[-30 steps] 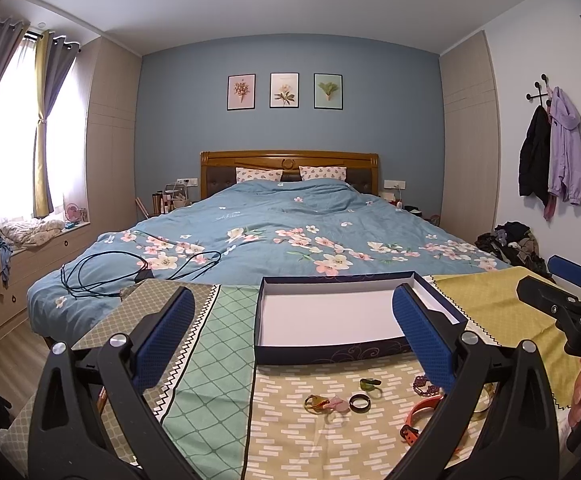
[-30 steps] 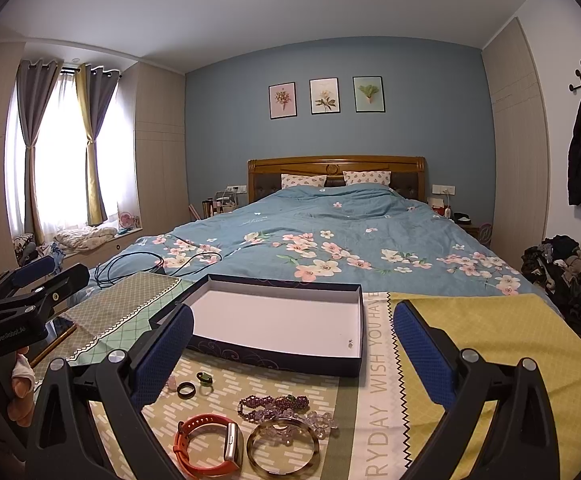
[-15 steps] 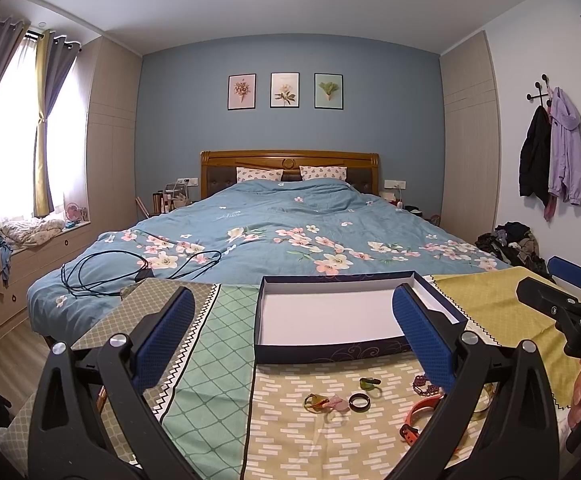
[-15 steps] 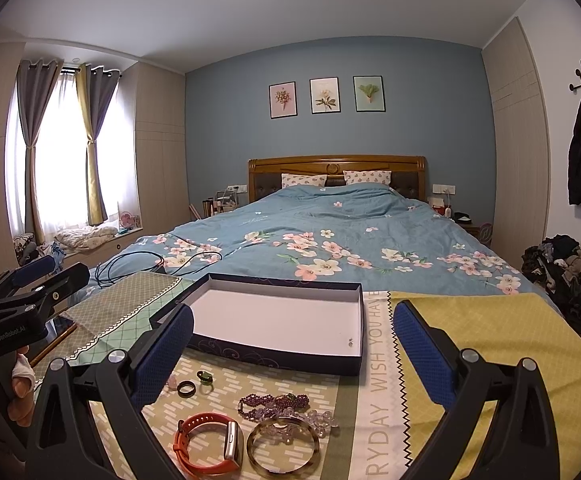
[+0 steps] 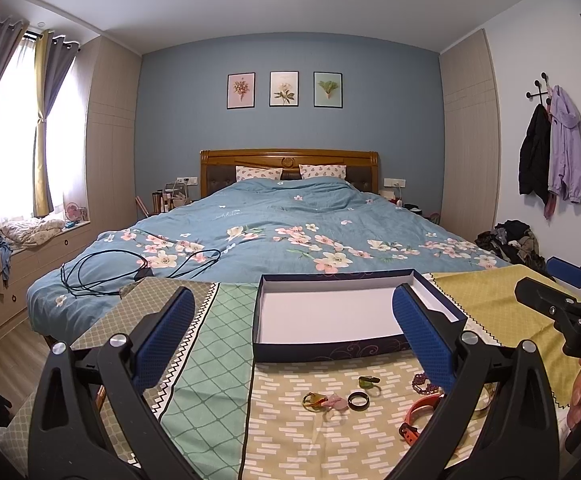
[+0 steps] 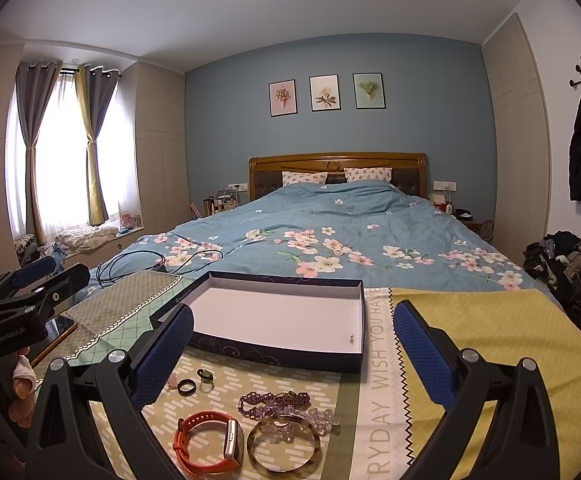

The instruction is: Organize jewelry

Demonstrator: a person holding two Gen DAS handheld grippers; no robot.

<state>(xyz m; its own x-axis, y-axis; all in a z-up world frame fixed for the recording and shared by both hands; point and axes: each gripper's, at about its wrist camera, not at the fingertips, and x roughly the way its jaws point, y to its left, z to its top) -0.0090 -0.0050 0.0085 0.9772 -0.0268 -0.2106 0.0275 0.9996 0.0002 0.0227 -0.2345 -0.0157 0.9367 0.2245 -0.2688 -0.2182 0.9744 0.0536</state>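
Holding both claws wide and empty over the near cloth; left claw, right claw. Nothing sorted yet: box lies bare just beyond the jewelry. Rings, beaded bracelet, orange band and bangle lie loose near me. Next, I judge: lower right claw onto one piece, narrowing first.

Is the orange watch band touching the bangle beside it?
Apart. The right wrist view shows a strip of patterned cloth between the orange watch band and the bangle; they lie side by side without contact.
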